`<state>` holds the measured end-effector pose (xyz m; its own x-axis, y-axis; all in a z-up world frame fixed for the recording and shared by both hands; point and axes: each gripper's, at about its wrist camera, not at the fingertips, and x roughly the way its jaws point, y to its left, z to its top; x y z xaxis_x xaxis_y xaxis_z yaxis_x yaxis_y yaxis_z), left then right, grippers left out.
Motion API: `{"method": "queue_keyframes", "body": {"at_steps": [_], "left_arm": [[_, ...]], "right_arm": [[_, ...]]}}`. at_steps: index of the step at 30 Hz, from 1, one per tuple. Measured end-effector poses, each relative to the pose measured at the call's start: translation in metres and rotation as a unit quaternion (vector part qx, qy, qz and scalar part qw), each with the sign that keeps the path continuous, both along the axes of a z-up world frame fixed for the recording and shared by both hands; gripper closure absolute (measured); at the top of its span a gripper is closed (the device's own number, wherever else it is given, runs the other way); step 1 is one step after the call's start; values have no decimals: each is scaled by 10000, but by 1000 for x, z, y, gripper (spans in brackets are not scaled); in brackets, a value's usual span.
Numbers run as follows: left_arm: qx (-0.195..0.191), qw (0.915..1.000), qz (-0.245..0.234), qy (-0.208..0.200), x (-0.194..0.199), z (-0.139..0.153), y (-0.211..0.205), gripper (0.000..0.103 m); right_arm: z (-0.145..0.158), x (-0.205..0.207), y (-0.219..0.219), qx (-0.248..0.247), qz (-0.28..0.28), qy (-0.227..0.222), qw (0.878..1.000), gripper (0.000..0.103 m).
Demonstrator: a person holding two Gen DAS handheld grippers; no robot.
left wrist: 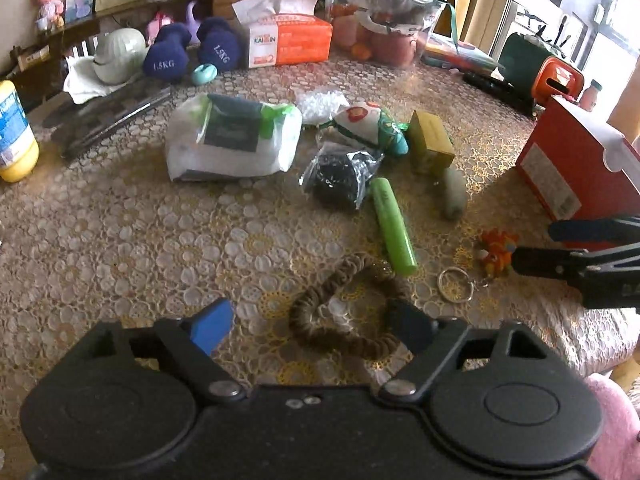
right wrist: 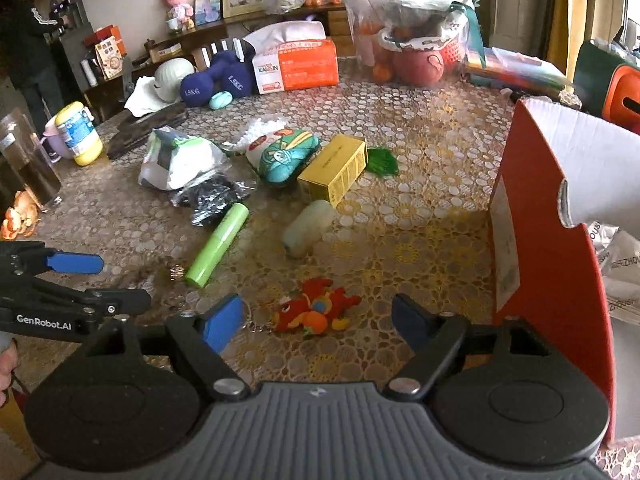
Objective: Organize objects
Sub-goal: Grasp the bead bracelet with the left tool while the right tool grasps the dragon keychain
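A brown braided loop (left wrist: 340, 312) lies on the lace tablecloth between the fingers of my left gripper (left wrist: 310, 326), which is open; its right finger (left wrist: 408, 326) is close to the loop. My right gripper (right wrist: 318, 320) is open too, low over a red and orange toy keychain (right wrist: 316, 312) that lies between its blue pads (right wrist: 222, 322) without being pressed. In the left wrist view the toy (left wrist: 498, 252) and its metal ring (left wrist: 456, 284) sit just left of the right gripper (left wrist: 560, 248). A green tube (left wrist: 390, 226) lies just beyond the loop.
A tall red box (right wrist: 540, 240) stands open at the right. Mid-table lie a yellow carton (right wrist: 334, 168), a pale green roll (right wrist: 308, 228), a white wipes pack (left wrist: 236, 140), a black bagged item (left wrist: 340, 176) and a patterned pouch (right wrist: 288, 156). Dumbbells (left wrist: 188, 52) and a tissue box (left wrist: 288, 40) line the back.
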<state>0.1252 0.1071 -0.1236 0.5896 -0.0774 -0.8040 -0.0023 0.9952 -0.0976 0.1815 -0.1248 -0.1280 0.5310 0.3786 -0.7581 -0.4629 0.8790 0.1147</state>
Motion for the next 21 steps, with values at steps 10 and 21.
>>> {"method": "queue_keyframes", "body": {"at_steps": [10,21], "left_arm": [[180,9997,-164,0,12,-2,-9,45],[270,9993,-252,-110,15,-1,-13,82]], "right_arm": [[-11,6,7,-87,41,43,9999,33],[-19,10,10,-145,27,133,9998,42]]}}
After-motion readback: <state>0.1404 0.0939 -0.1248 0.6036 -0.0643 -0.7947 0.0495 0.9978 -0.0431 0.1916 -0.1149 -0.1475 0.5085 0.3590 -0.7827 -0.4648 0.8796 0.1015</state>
